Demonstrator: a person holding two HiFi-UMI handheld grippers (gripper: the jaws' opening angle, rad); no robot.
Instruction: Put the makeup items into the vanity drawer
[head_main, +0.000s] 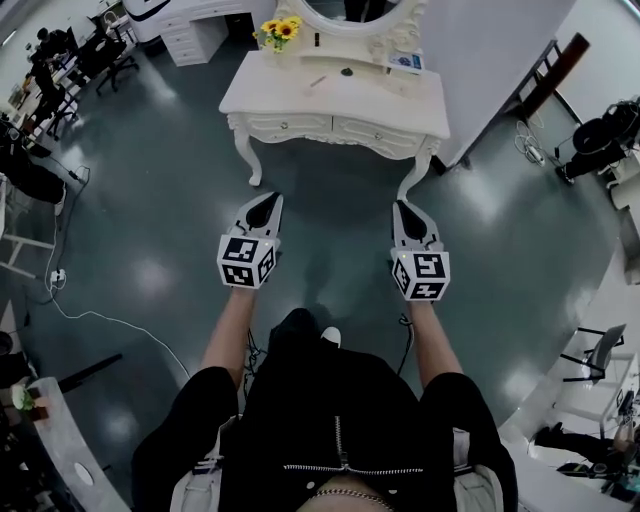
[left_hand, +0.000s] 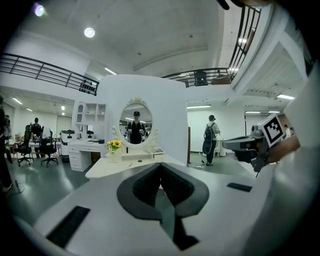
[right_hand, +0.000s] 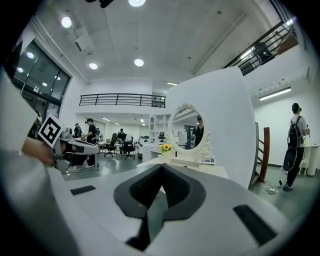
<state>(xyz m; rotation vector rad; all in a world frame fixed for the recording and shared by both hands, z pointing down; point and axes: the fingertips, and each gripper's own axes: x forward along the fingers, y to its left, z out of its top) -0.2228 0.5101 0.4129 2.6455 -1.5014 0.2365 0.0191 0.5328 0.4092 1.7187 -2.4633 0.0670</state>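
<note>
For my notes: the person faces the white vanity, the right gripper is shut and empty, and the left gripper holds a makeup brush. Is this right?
Not quite. The left gripper holds nothing: the left gripper view shows its jaws shut and empty. The rest stands: the right gripper is shut and empty, facing the white vanity.

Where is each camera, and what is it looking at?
Head view: on the person's head, looking steeply down at the vanity table; shows both arms, left hand-held gripper, right hand-held gripper.
Left gripper view: on the left one, looking along its shut jaws toward the table; the right one shows at right.
Right gripper view: on the right one, looking along its shut jaws toward the table; the left one shows at left.
Shared: both gripper views see the mirror and sunflowers.
</note>
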